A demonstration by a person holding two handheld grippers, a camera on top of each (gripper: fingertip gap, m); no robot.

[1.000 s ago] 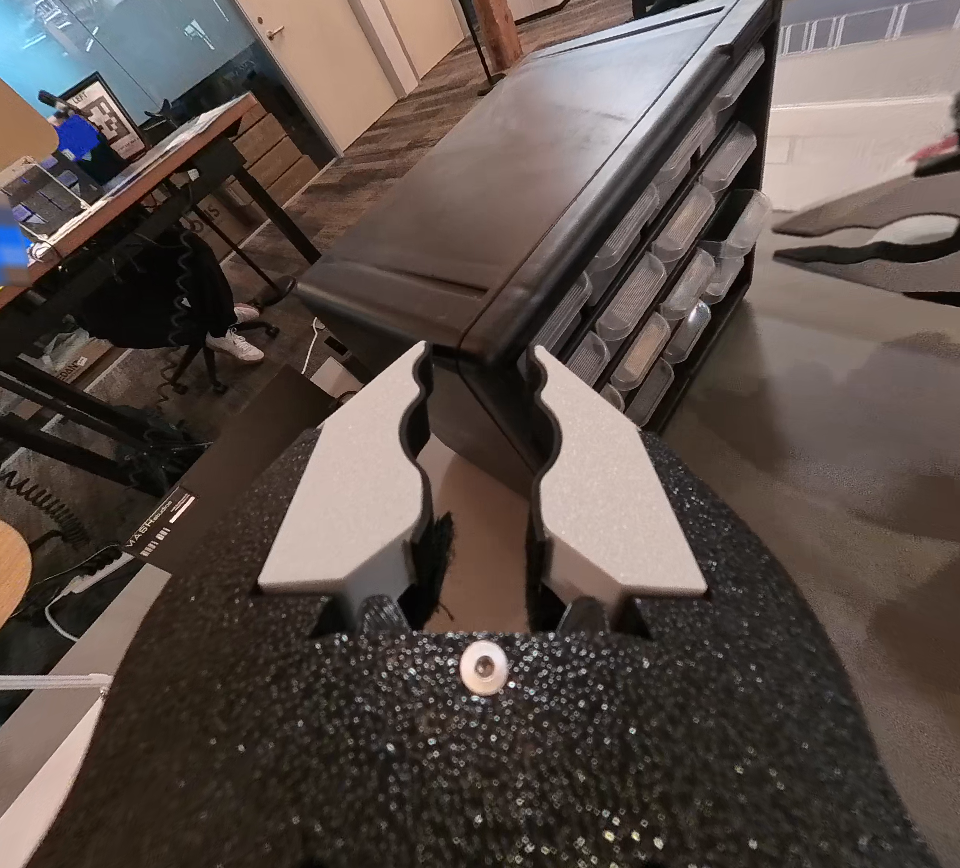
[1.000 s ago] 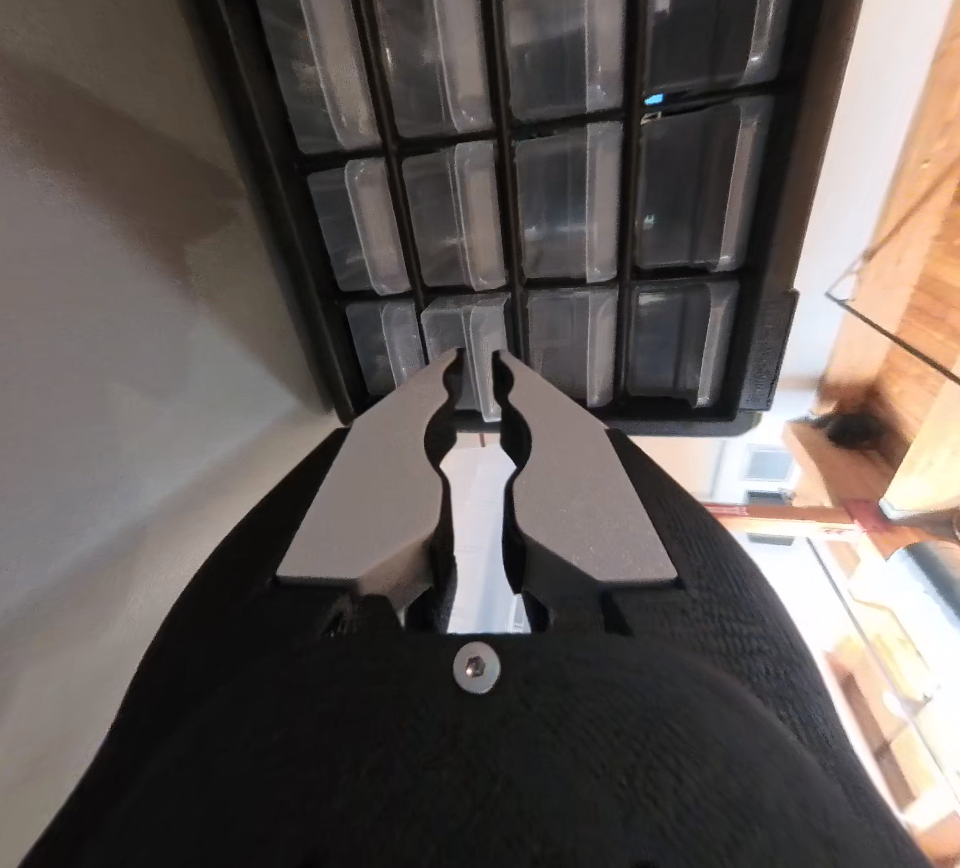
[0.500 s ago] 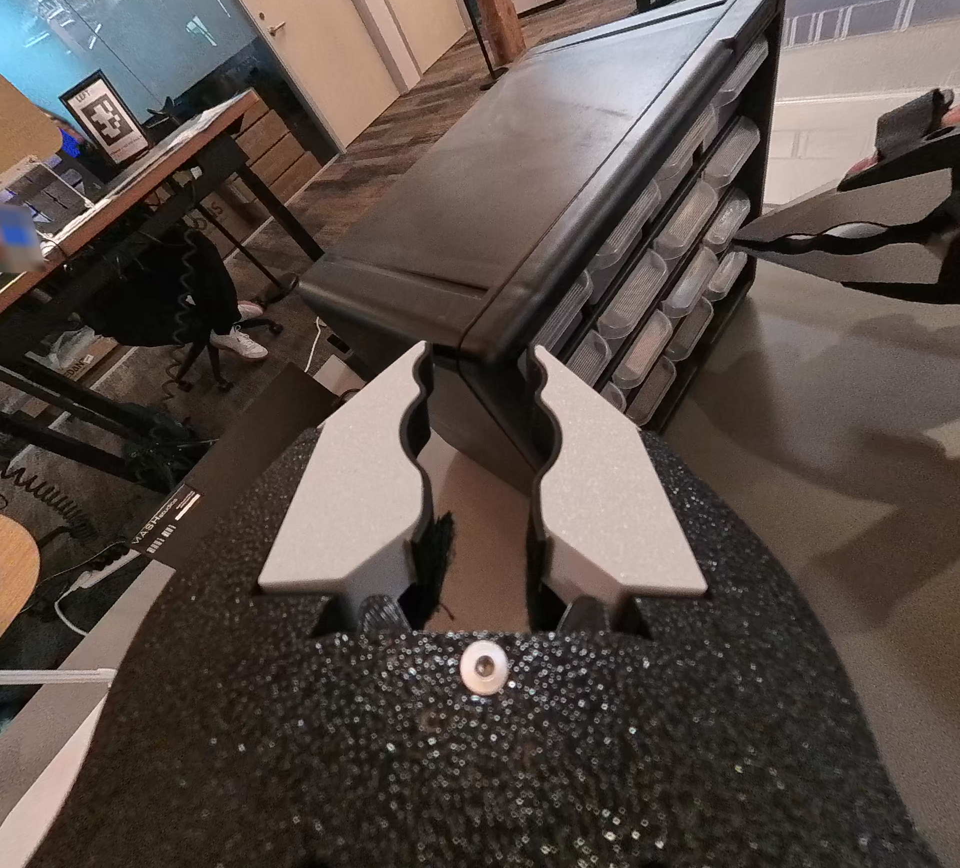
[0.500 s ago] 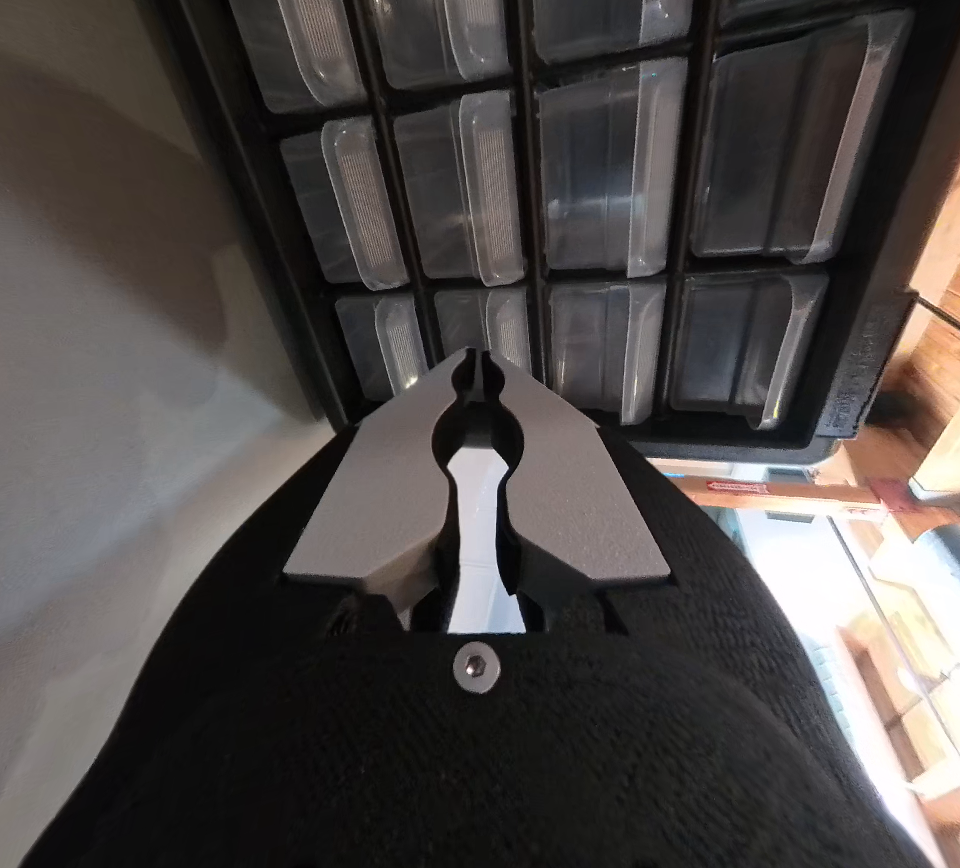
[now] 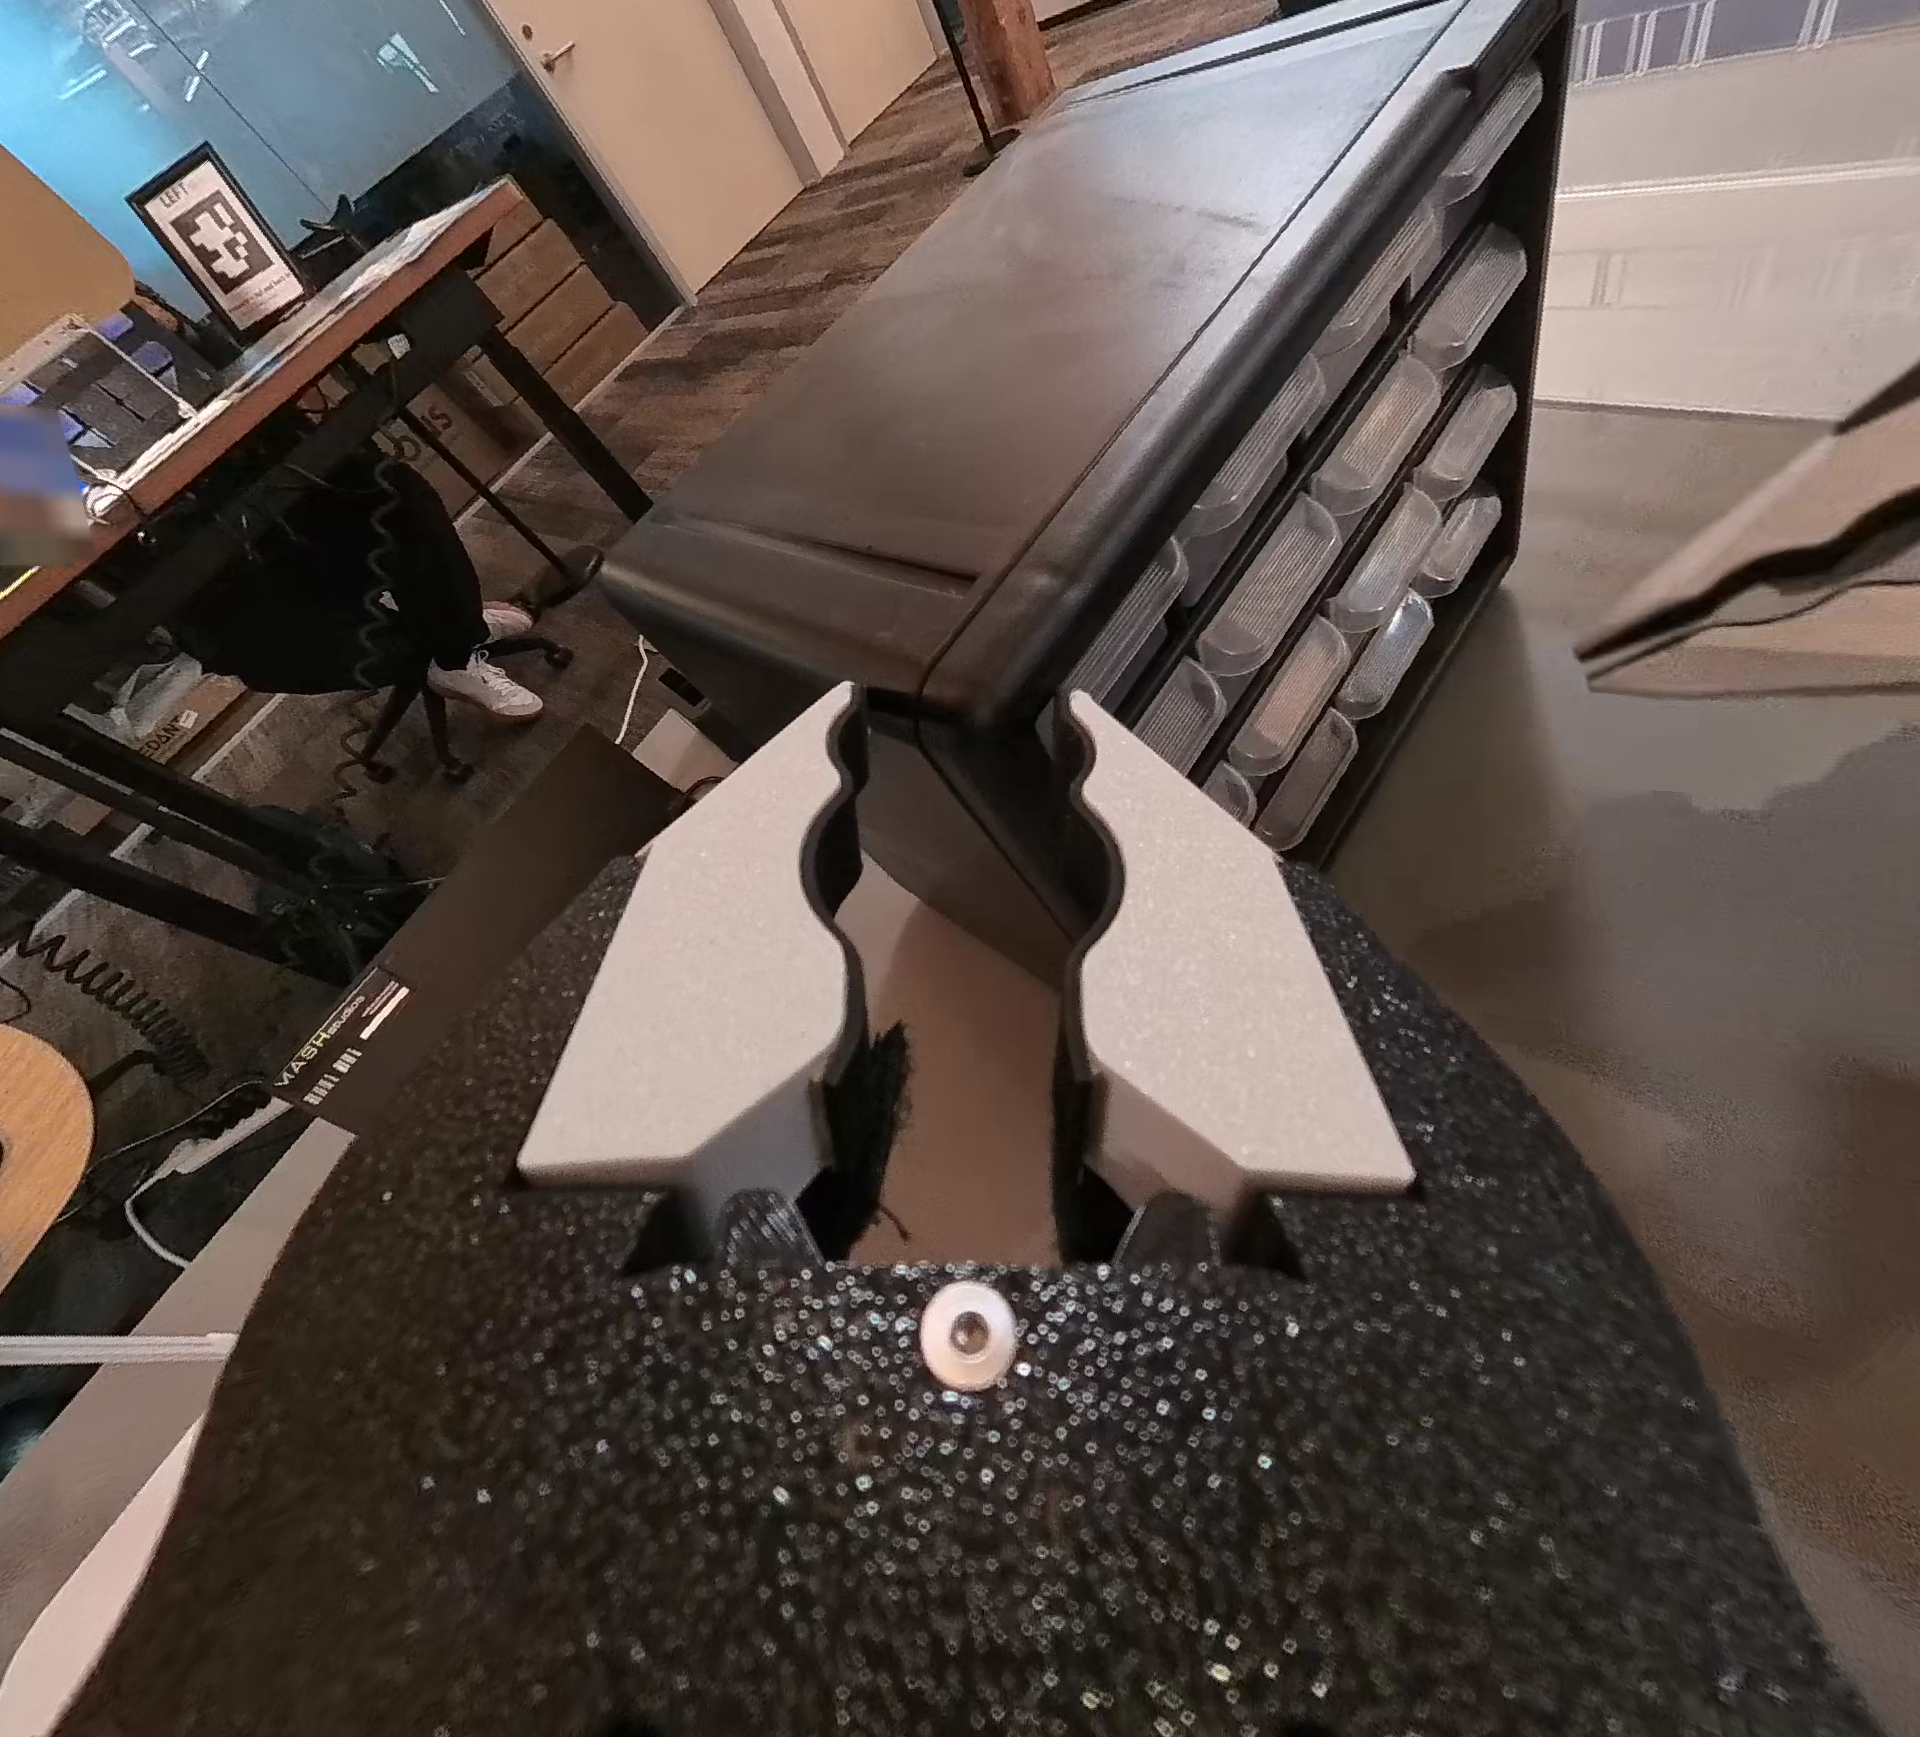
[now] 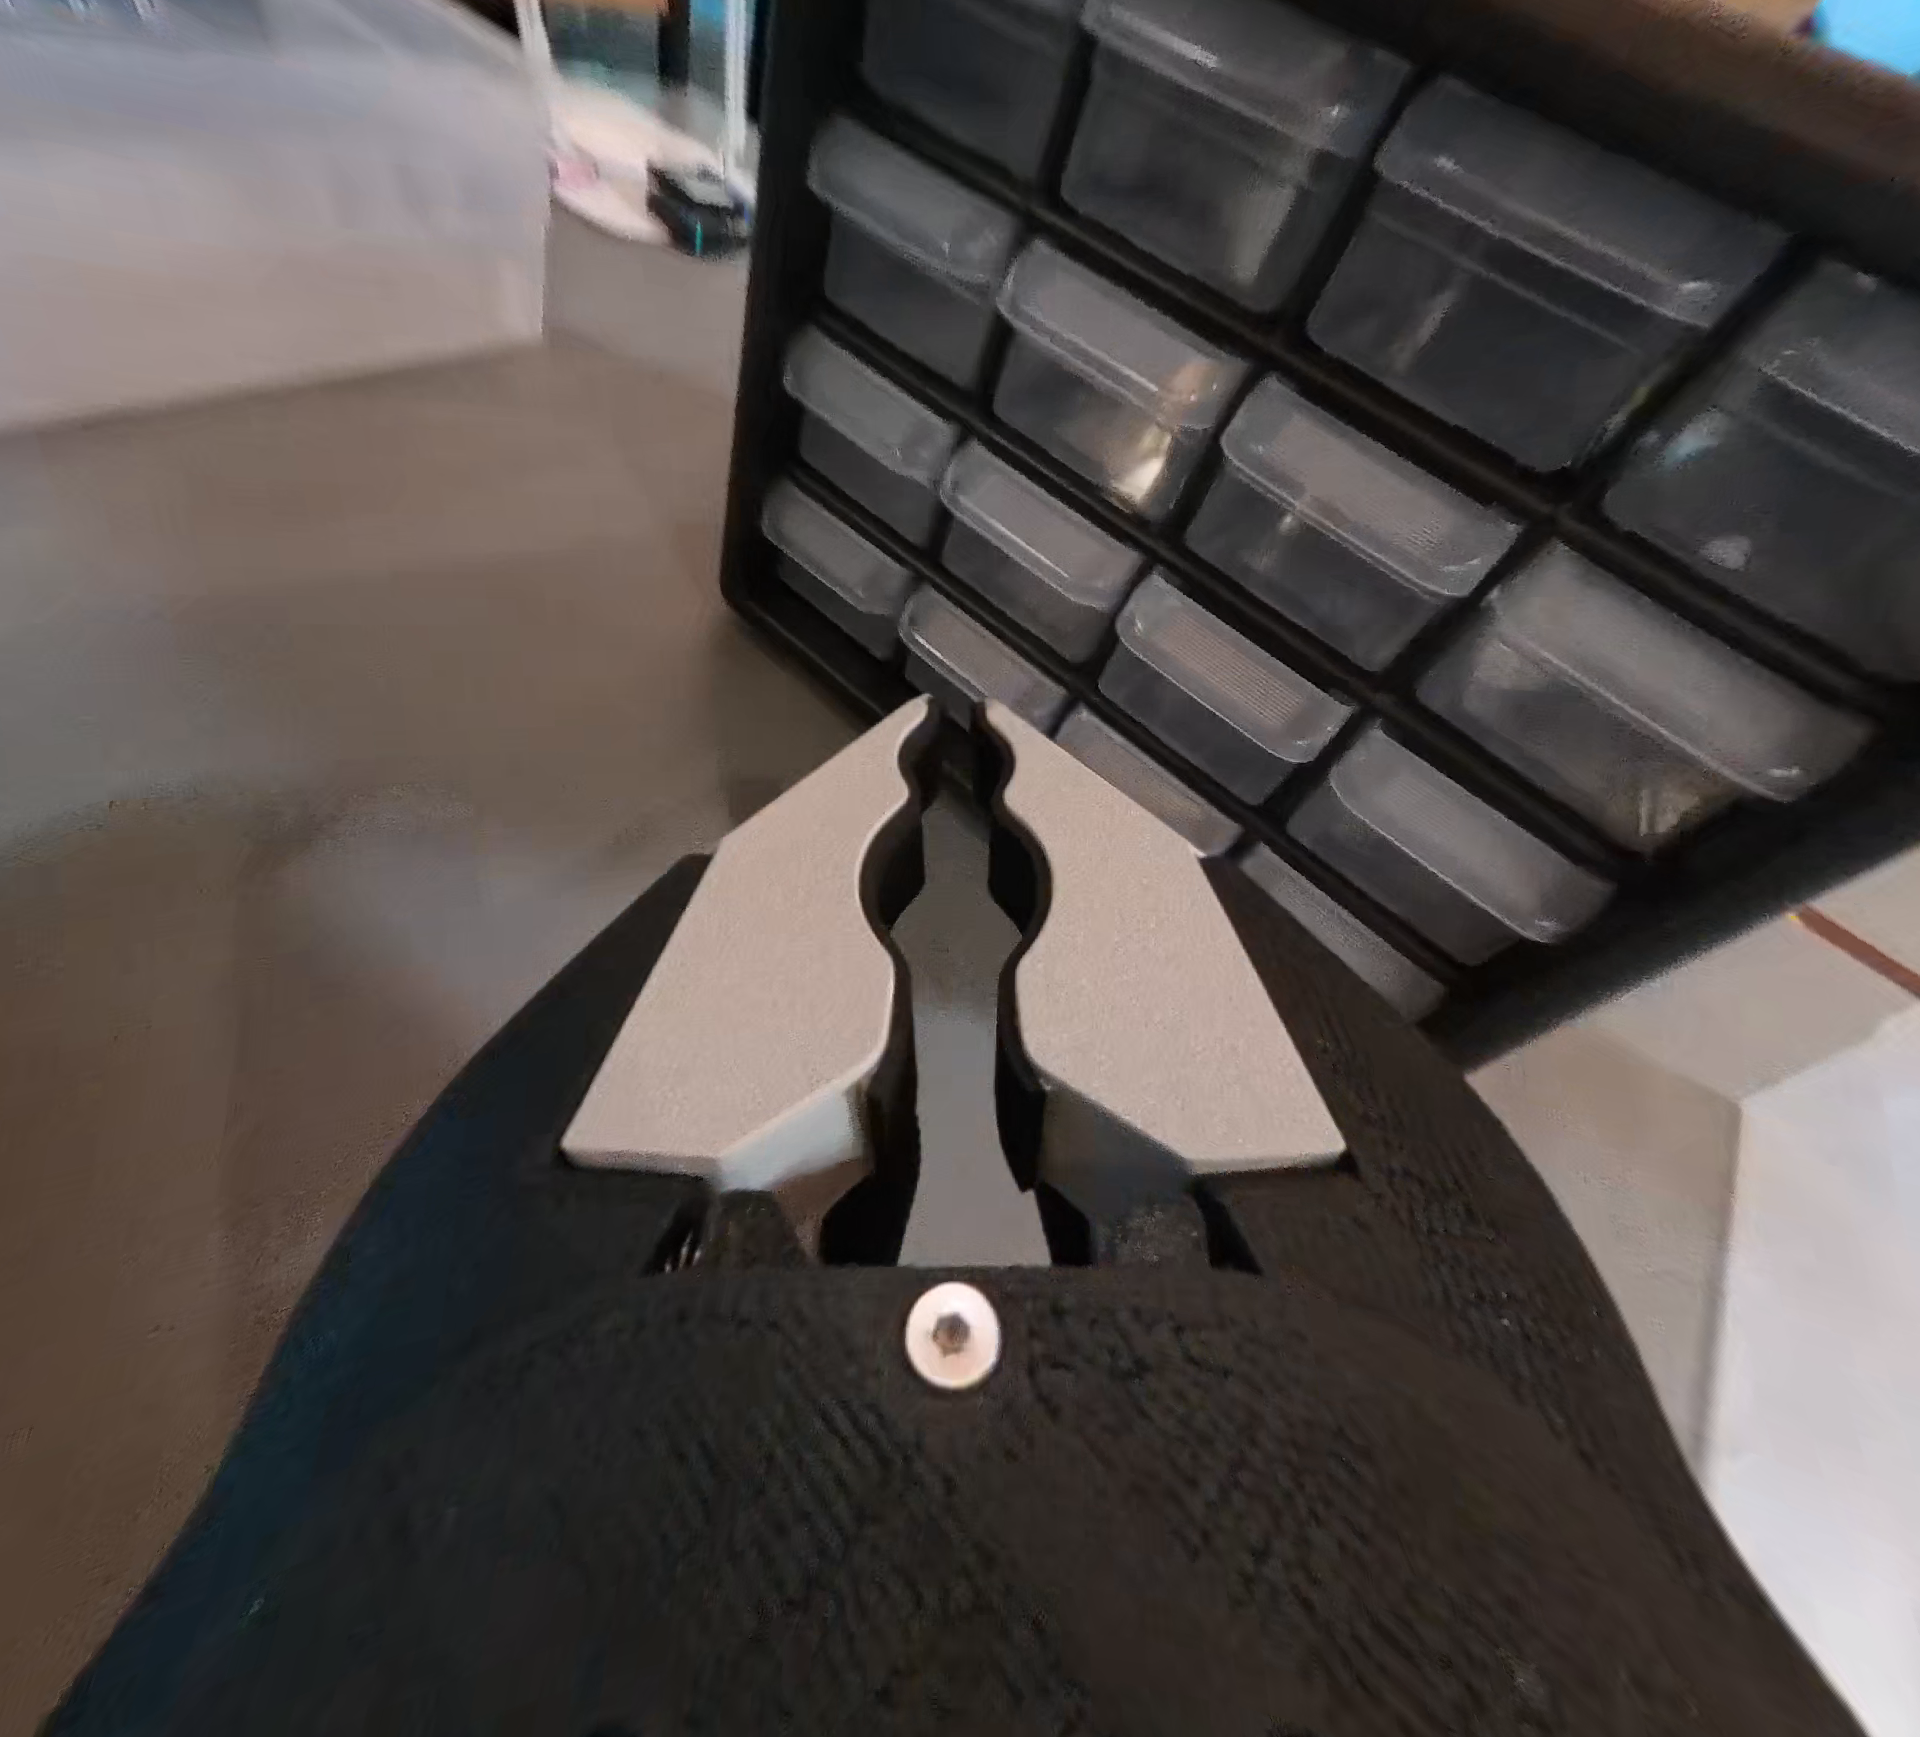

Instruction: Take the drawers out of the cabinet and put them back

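Note:
The black cabinet (image 5: 1091, 316) stands on the grey table, with its clear drawers (image 5: 1382, 430) seated in their slots. My left gripper (image 5: 961, 731) is clamped on the cabinet's near top corner. In the right wrist view the cabinet (image 6: 1558, 25) fills the upper right, with the drawers (image 6: 1340, 534) in rows. My right gripper (image 6: 956, 711) hovers just in front of the bottom row near the lower left corner, its fingertips a narrow gap apart and empty. One of its fingers (image 5: 1766, 534) shows blurred at the right edge of the left wrist view.
The grey table top (image 5: 1610, 1012) stretches right of the cabinet. A white partition (image 5: 1714, 149) stands behind it. Left of the table edge the floor drops away, with a desk (image 5: 312, 305) and an office chair (image 5: 343, 586).
The drawer that stuck out of the cabinet has gone back in. My right gripper shut against the bottom row, then drew back, turned and parted slightly. My left gripper has not moved.

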